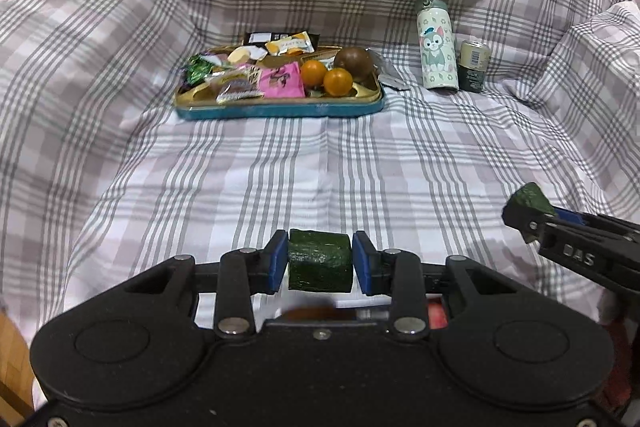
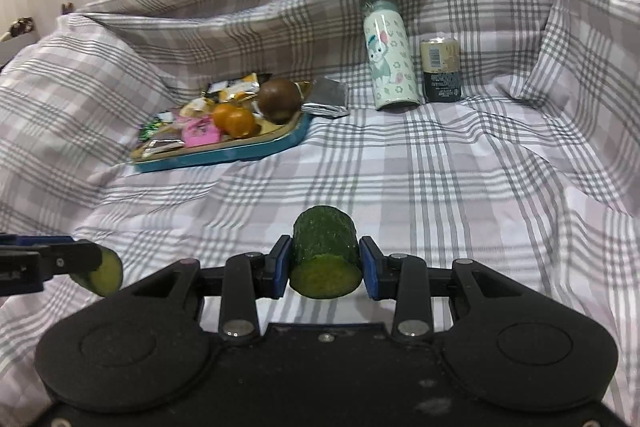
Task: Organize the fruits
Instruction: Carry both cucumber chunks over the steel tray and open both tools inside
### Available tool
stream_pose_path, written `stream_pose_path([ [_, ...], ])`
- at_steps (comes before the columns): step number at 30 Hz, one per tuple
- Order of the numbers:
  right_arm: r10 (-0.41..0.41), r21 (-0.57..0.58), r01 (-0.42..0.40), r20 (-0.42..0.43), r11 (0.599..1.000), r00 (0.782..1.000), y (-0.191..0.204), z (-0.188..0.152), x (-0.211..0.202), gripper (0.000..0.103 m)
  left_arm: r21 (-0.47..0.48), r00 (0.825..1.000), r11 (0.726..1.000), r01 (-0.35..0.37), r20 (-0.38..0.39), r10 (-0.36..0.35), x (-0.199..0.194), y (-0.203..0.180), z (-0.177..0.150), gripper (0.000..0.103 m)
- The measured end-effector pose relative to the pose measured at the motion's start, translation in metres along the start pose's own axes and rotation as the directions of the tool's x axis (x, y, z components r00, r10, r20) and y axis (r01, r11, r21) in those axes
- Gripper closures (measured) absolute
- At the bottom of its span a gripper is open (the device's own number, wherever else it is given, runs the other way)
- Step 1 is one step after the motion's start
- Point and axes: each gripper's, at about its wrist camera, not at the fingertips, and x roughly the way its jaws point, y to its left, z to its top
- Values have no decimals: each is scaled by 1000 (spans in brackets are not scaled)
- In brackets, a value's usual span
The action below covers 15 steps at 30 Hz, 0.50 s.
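My left gripper (image 1: 319, 261) is shut on a short dark green cucumber piece (image 1: 320, 259), held above the plaid sheet. My right gripper (image 2: 324, 267) is shut on a second cucumber piece (image 2: 325, 251) with its pale cut face towards the camera. Each gripper shows in the other view: the right one at the right edge (image 1: 532, 211), the left one at the left edge (image 2: 96, 269). Far ahead a blue-rimmed tray (image 1: 280, 110) holds two oranges (image 1: 325, 77), a brown round fruit (image 1: 354, 62) and snack packets (image 1: 280, 79). The tray also shows in the right wrist view (image 2: 224, 157).
A white cartoon-cat bottle (image 1: 437, 47) and a dark green can (image 1: 474, 66) stand right of the tray. A silver foil packet (image 2: 326, 98) lies by the tray's right corner. The plaid sheet (image 1: 320, 167) rises in folds at the back and both sides.
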Motion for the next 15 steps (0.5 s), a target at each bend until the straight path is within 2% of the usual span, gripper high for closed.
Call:
stream_pose_path([
  [6, -3, -2, 3, 28, 1000, 1000, 11, -33, -51, 66, -27, 1000, 999, 22, -3, -22, -19, -1, -27, 60],
  [15, -10, 17, 10, 35, 1000, 999, 20, -79, -93, 65, 21, 999, 999, 36, 13, -36, -25, -21, -59, 60],
])
